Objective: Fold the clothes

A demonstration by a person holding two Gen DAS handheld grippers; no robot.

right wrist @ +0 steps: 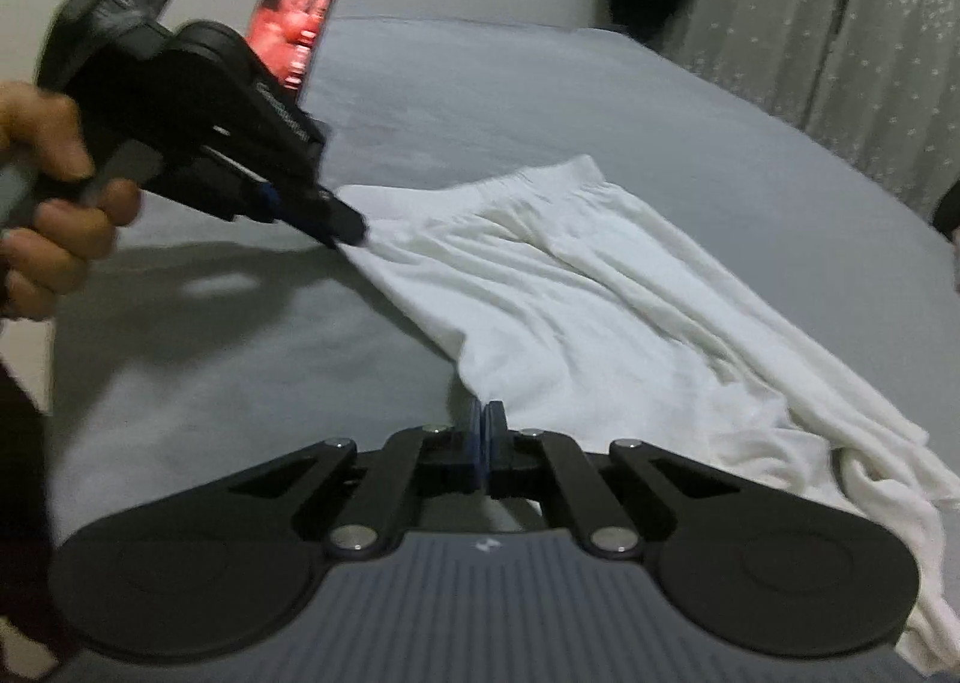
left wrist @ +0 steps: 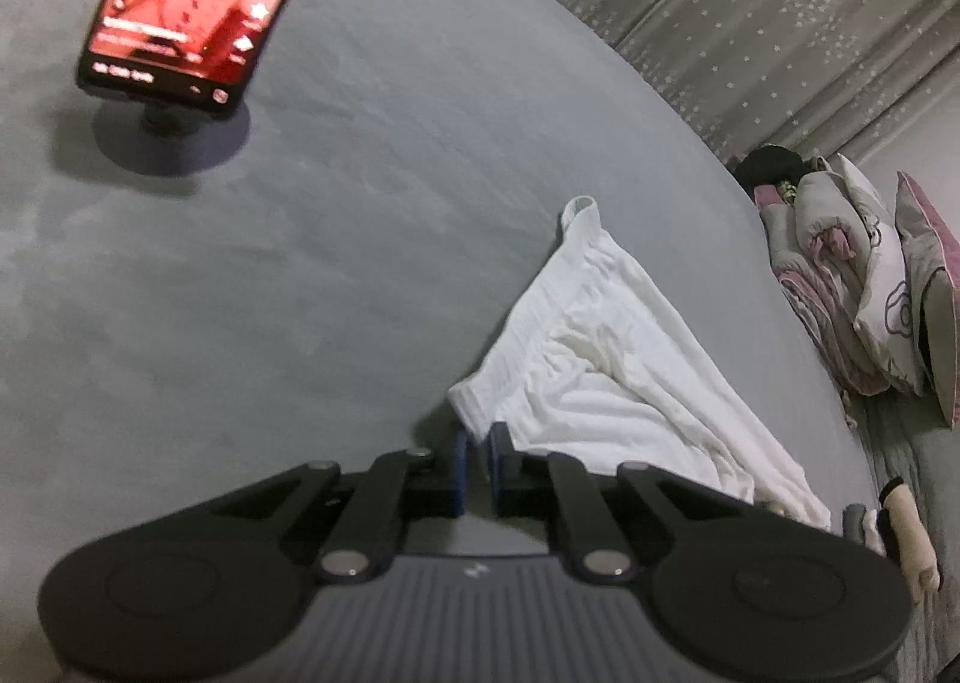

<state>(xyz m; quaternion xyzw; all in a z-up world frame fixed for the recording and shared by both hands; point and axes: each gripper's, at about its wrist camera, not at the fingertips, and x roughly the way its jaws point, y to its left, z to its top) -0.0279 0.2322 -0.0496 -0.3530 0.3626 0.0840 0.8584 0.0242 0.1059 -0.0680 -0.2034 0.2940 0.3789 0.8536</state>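
Observation:
A white garment [right wrist: 600, 287] with an elastic waistband lies on the grey bed sheet [right wrist: 540, 101], creased and bunched at the lower right. My left gripper [left wrist: 478, 461] is shut on a waistband corner of the white garment [left wrist: 606, 359]. In the right wrist view the left gripper [right wrist: 345, 230] pinches that corner at the garment's left end, held by a hand. My right gripper [right wrist: 482, 443] is shut on the garment's near edge, a little above the sheet.
A phone [left wrist: 192, 5] with a red screen stands on a round stand at the far left of the bed [left wrist: 270, 263]; it also shows in the right wrist view [right wrist: 300, 11]. Folded pink and grey bedding [left wrist: 858, 287] lies right. Starred curtains [left wrist: 750, 11] hang behind.

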